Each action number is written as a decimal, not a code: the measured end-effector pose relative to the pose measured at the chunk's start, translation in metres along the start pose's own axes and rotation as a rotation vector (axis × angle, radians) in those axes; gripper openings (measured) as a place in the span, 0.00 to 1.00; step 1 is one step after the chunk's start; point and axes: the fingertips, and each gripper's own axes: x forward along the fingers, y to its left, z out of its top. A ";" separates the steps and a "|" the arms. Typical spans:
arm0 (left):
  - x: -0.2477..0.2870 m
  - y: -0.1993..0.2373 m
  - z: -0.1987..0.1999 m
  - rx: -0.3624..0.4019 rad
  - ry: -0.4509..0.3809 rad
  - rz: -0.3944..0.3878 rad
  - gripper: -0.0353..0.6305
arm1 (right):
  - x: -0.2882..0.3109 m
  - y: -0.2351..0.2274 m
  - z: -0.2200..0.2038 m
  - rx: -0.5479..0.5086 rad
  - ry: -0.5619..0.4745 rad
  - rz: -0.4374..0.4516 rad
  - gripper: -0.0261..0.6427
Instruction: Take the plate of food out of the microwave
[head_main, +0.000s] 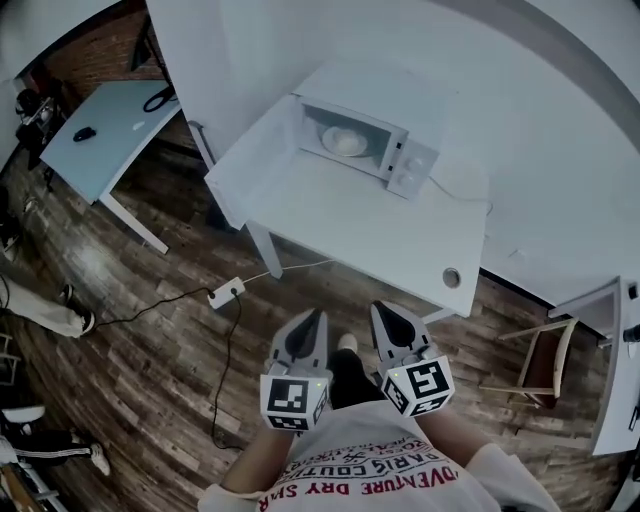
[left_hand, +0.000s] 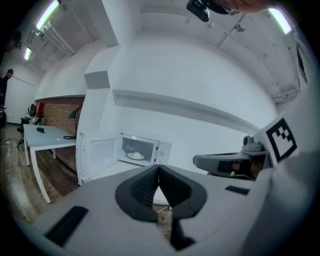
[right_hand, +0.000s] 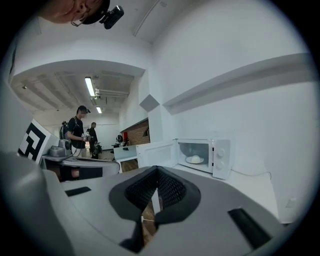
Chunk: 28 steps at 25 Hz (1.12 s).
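Observation:
A white microwave (head_main: 400, 155) stands at the back of a white table (head_main: 350, 225), its door (left_hand: 97, 152) swung open to the left. Inside lies a plate of pale food (head_main: 345, 142), also visible in the left gripper view as the plate (left_hand: 135, 155) and in the right gripper view as the plate (right_hand: 194, 160). Both grippers are held side by side over the floor, well short of the table. My left gripper (head_main: 318, 316) and my right gripper (head_main: 385, 310) both point at the microwave, jaws shut with nothing between them.
A second, blue-grey table (head_main: 110, 130) stands at the far left. A power strip (head_main: 226, 292) with cables lies on the wooden floor before the white table. A wooden chair (head_main: 535, 365) is at the right. People (right_hand: 77, 132) stand far off.

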 end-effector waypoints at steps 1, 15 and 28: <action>0.014 0.004 0.004 0.006 -0.001 0.003 0.06 | 0.013 -0.010 0.003 0.003 -0.006 0.006 0.05; 0.204 0.057 0.056 0.021 0.024 0.074 0.06 | 0.173 -0.142 0.045 0.026 -0.017 0.097 0.05; 0.322 0.105 0.053 0.013 0.123 -0.074 0.06 | 0.262 -0.203 0.036 0.105 0.044 -0.056 0.05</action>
